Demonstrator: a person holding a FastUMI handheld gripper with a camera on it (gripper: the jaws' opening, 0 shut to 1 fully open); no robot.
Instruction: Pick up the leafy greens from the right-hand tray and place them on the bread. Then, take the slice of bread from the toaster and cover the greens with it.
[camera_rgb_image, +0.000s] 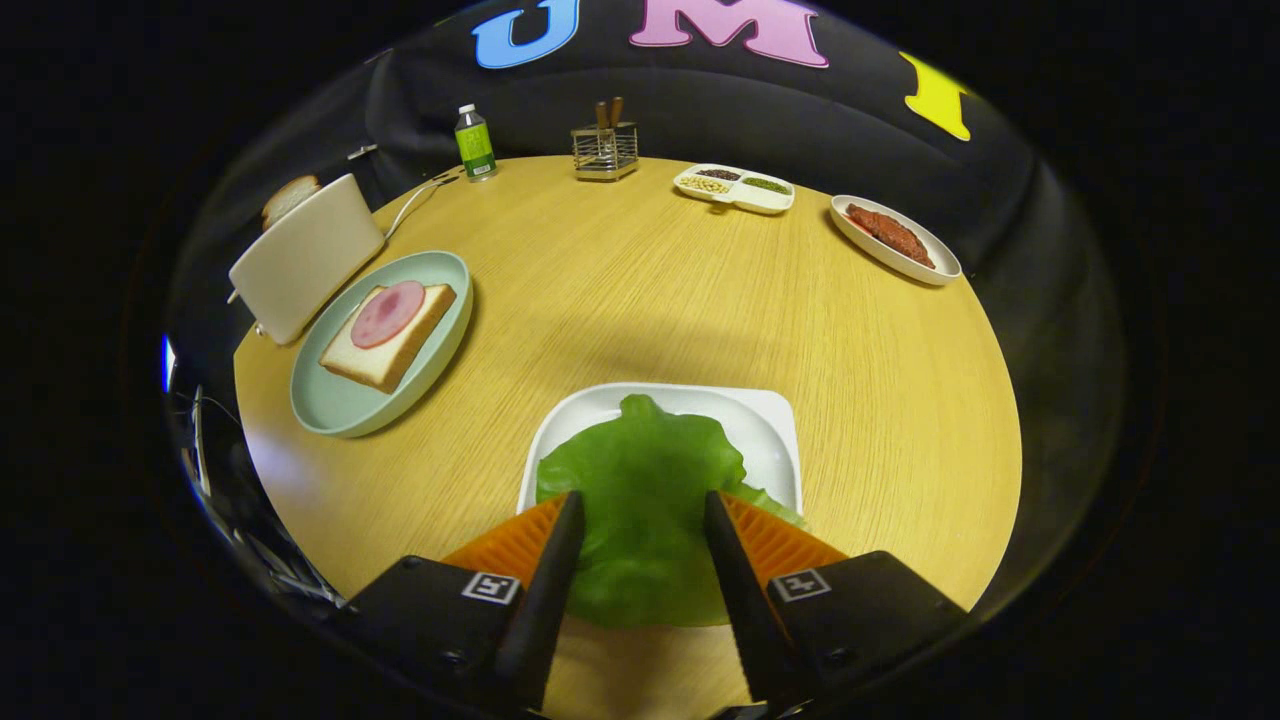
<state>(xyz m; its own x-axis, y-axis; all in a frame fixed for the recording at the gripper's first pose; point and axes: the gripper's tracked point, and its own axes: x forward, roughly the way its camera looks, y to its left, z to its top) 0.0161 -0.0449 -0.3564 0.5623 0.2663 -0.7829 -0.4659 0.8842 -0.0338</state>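
Straddling the leafy greens (640, 480) on the white tray (775, 440), the hand-held gripper (643, 510) has its fingers apart, one on either side, not yet pressing.
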